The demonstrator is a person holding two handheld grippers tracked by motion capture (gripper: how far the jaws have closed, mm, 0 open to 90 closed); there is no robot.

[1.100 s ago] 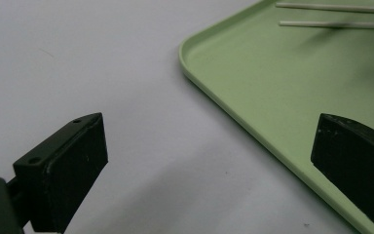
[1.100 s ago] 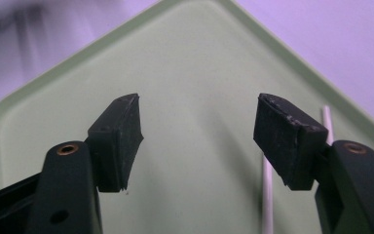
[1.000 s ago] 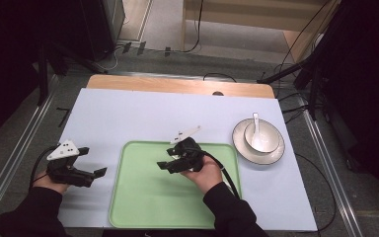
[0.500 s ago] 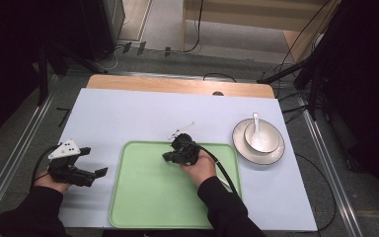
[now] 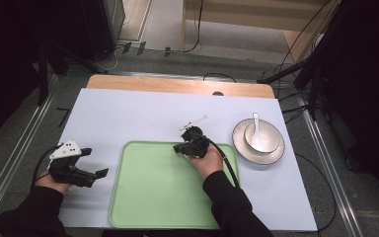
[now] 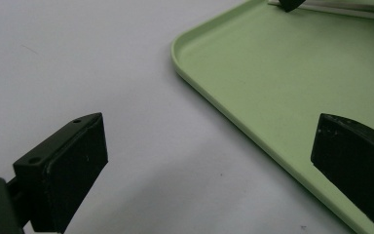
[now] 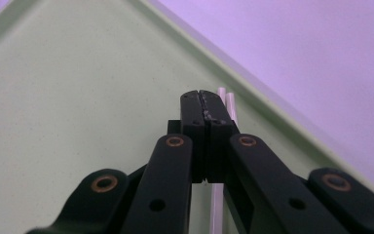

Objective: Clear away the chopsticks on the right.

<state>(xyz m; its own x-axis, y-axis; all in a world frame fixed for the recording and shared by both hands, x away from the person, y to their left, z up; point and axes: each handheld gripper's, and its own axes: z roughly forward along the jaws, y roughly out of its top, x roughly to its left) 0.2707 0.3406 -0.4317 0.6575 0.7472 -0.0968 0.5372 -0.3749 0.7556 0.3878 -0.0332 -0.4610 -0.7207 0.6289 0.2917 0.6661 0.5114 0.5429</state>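
1. The right gripper (image 5: 183, 146) sits over the far edge of the flat pale-green plastic tray (image 5: 143, 197), near that tray's far right corner, held in the person's right hand (image 5: 205, 160).
2. In the right gripper view its two black jaws stand pressed together, pad against pad, having just been closing. A pair of thin white chopsticks (image 7: 222, 146) lies on the tray directly beneath and just beside the closed tips (image 7: 204, 105), running along the tray's far rim. Whether the pads pinch the sticks or merely rest over them cannot be told.
3. The tray lies on the near half of the white sheet (image 5: 128, 113) that covers the table, roughly midway between the sheet's left and right edges.
4. The left gripper (image 5: 96, 174) hovers at the near left part of the sheet, just beside the tray's left edge, held in the left hand (image 5: 52, 180). In the left gripper view its jaws stand wide apart with nothing between them; one jaw is over the white sheet, the other over the tray's rim (image 6: 209, 97).
5. Near the sheet's right edge, well apart from the tray, stands a round white plate with a dark rim (image 5: 242, 148). It carries a small white bowl (image 5: 250, 139), and a white ceramic spoon (image 5: 256, 129) rests in the bowl with its handle pointing toward the far edge.
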